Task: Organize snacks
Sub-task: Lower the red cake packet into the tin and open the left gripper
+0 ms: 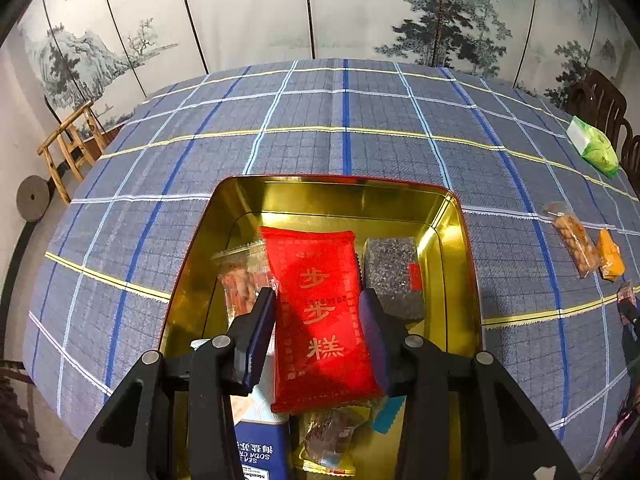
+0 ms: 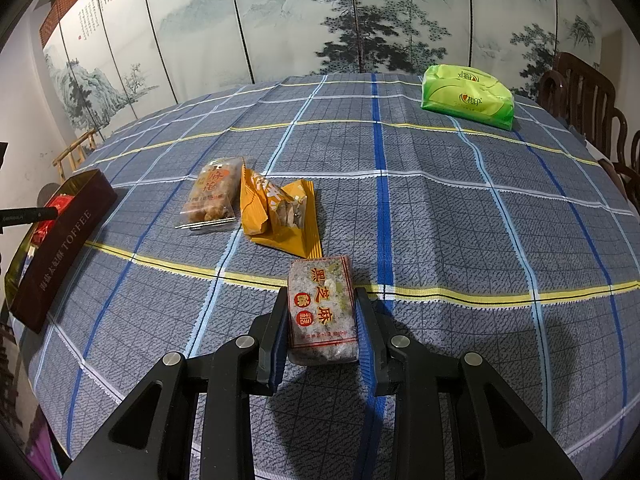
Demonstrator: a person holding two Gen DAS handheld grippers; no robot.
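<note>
Starting on the left, the left gripper (image 1: 320,316) is clamped on a red cake packet (image 1: 320,312) and holds it over the gold-lined tin (image 1: 460,240). Under it in the tin sit a clear-wrapped orange snack (image 1: 240,280) on the left, a dark sesame bar (image 1: 394,276) on the right, and a blue soda cracker box (image 1: 260,448) at the near end.

The right wrist view shows that same tin from outside, maroon with TOFFEE on its wall (image 2: 60,248). Right of it on the plaid tablecloth (image 2: 480,240) lie a clear peanut-crisp packet (image 2: 210,194) and an orange packet (image 2: 280,212), touching. The right gripper (image 2: 322,316) is squeezed shut on a black sesame candy block (image 2: 322,308) – whether that block sits on the cloth or just above it I can't tell. A green tissue pack (image 2: 468,94) is way off at the far right.
</note>
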